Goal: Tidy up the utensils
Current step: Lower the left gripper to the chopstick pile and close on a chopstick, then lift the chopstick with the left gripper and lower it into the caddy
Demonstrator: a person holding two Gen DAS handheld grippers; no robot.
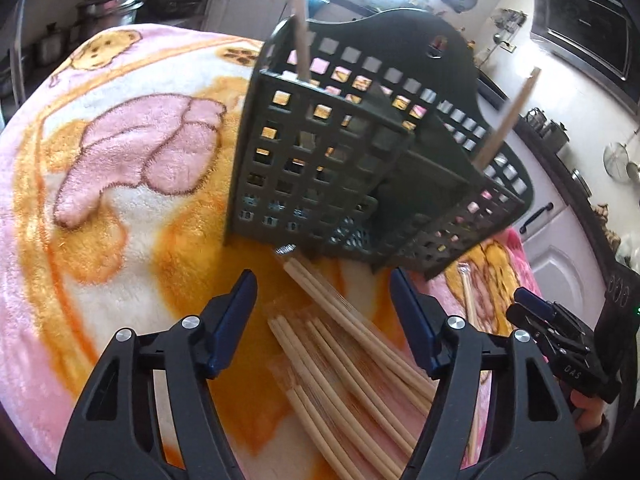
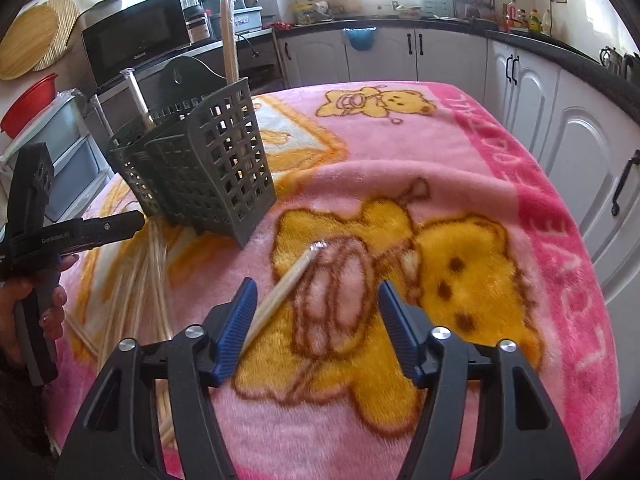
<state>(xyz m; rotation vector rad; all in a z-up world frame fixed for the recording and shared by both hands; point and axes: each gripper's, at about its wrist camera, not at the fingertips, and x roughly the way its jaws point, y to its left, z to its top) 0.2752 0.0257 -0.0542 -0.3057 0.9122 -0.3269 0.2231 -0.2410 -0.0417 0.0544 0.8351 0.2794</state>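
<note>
My left gripper [image 1: 324,320] hangs with jaws apart over the loose pile of pale wooden chopsticks [image 1: 352,368] just in front of the dark grey perforated plastic utensil caddy [image 1: 340,152]; nothing pinched. My right gripper [image 2: 316,320] is also spread wide, one wrapped chopstick pair [image 2: 280,292] beside its left pad, right of the caddy. Three chopstick bundles stand in the caddy. Pink teddy-bear fleece blanket [image 2: 400,160] lies underneath.
</note>
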